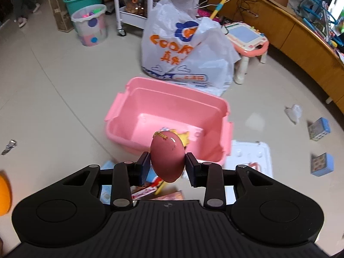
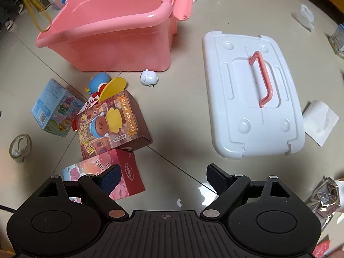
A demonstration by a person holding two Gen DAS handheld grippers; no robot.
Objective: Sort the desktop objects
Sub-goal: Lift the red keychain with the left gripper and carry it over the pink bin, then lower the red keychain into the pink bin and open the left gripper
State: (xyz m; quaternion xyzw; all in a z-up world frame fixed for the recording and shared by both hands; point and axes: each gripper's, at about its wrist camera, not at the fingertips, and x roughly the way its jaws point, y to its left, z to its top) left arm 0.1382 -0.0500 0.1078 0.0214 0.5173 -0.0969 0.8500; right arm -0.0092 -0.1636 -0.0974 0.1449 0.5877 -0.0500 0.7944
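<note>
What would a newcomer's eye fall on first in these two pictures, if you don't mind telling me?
Most likely the pink egg-shaped toy, clamped between the left gripper fingers just in front of the open pink storage bin. In the right wrist view, the bin's white lid lies flat on the floor to the bin's right, and the open right gripper hovers near a scatter of toy boxes.

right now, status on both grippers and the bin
Left gripper shut on pink egg toy, held above near rim of pink bin. Right gripper open, empty, over floor. Bin lid off, nothing blocking.
</note>
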